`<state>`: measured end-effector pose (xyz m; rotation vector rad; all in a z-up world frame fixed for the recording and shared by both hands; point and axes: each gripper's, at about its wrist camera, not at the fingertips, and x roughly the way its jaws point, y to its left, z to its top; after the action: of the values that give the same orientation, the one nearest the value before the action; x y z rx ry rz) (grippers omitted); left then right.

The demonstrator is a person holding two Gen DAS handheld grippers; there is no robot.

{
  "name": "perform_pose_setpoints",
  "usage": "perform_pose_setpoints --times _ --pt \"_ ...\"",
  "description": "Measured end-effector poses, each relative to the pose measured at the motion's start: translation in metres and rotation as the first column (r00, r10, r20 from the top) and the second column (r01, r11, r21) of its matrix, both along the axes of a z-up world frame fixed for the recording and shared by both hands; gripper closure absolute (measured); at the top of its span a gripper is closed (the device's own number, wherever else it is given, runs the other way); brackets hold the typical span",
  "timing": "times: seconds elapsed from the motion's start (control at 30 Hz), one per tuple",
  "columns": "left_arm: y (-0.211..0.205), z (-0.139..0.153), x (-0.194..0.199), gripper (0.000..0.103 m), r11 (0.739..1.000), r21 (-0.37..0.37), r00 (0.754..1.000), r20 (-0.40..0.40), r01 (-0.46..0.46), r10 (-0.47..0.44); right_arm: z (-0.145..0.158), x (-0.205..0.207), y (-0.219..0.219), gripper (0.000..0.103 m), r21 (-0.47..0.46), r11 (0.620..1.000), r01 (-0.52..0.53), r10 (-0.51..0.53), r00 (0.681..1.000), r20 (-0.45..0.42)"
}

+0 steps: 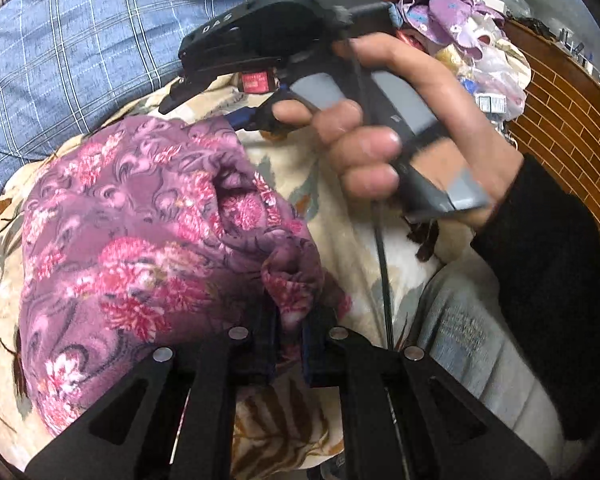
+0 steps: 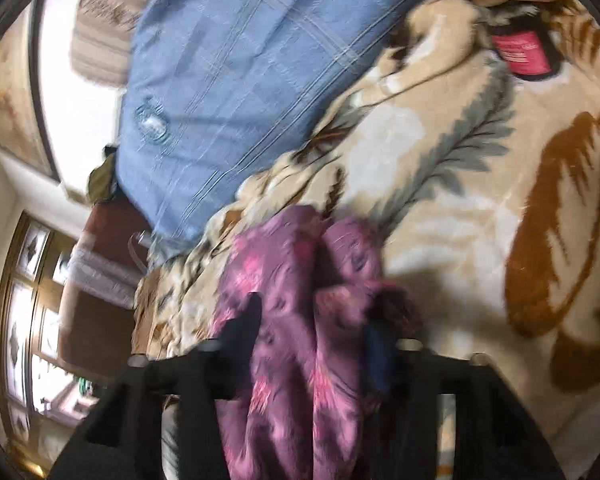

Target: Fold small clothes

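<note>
A purple garment with pink flowers lies bunched on a cream blanket with leaf print. My left gripper at the bottom of the left wrist view is shut on a fold at the garment's near edge. A hand in a black sleeve holds my right gripper at the garment's far edge. In the blurred right wrist view the right gripper stands open, and the garment lies loosely between its fingers.
A blue checked quilt rests beyond the garment. A heap of purple and pale clothes sits at the back right beside a brick-patterned surface. A grey trouser leg is at the right. A blurred red-labelled dark object lies on the blanket.
</note>
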<state>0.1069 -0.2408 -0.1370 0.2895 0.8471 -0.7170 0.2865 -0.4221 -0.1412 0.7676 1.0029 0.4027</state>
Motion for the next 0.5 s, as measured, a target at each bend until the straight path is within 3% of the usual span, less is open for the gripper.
perform_pose_setpoints --times 0.07,0.1,0.13,0.2,0.27,0.33,0.4,0.47,0.5 --pt "0.003 0.003 -0.005 0.097 1.0 -0.006 1.0 0.003 0.004 -0.004 -0.008 0.008 -0.003 0.071 0.011 0.999 0.033 -0.033 0.999 -0.032" --pt "0.005 0.006 -0.007 0.097 1.0 -0.014 1.0 0.0 0.001 -0.001 -0.006 0.009 -0.003 0.095 0.015 0.999 0.036 -0.035 0.999 -0.023" --pt "0.007 0.013 -0.009 0.097 1.0 -0.028 1.0 0.002 0.0 0.0 0.003 0.007 0.0 0.099 -0.008 0.999 0.035 -0.035 0.999 0.014" --pt "0.01 0.022 -0.012 0.097 0.998 -0.058 1.0 0.005 0.006 -0.006 0.026 -0.001 0.005 0.099 -0.013 1.0 0.015 -0.013 0.991 0.132" --pt "0.007 0.025 -0.008 0.097 0.997 -0.073 1.0 -0.004 0.0 -0.001 0.036 -0.001 0.009 0.099 -0.064 0.998 0.018 -0.007 0.985 0.172" --pt "-0.002 0.014 0.002 0.097 0.999 -0.045 0.999 -0.031 0.015 -0.016 0.022 0.007 0.008 0.097 -0.121 0.992 0.044 -0.03 0.993 0.112" --pt "-0.011 -0.009 0.012 0.097 0.999 -0.012 0.995 -0.093 0.034 -0.035 -0.008 0.014 -0.003 0.095 -0.163 0.984 0.069 -0.071 0.997 -0.007" --pt "-0.011 -0.015 0.01 0.096 0.999 -0.001 0.993 -0.108 0.036 -0.036 -0.015 0.012 -0.012 0.093 -0.132 0.987 0.087 -0.092 0.995 -0.027" --pt "-0.005 -0.007 0.005 0.088 0.999 -0.041 0.993 -0.109 0.035 -0.039 -0.013 0.008 -0.015 0.086 -0.102 0.99 0.096 -0.099 0.995 -0.019"
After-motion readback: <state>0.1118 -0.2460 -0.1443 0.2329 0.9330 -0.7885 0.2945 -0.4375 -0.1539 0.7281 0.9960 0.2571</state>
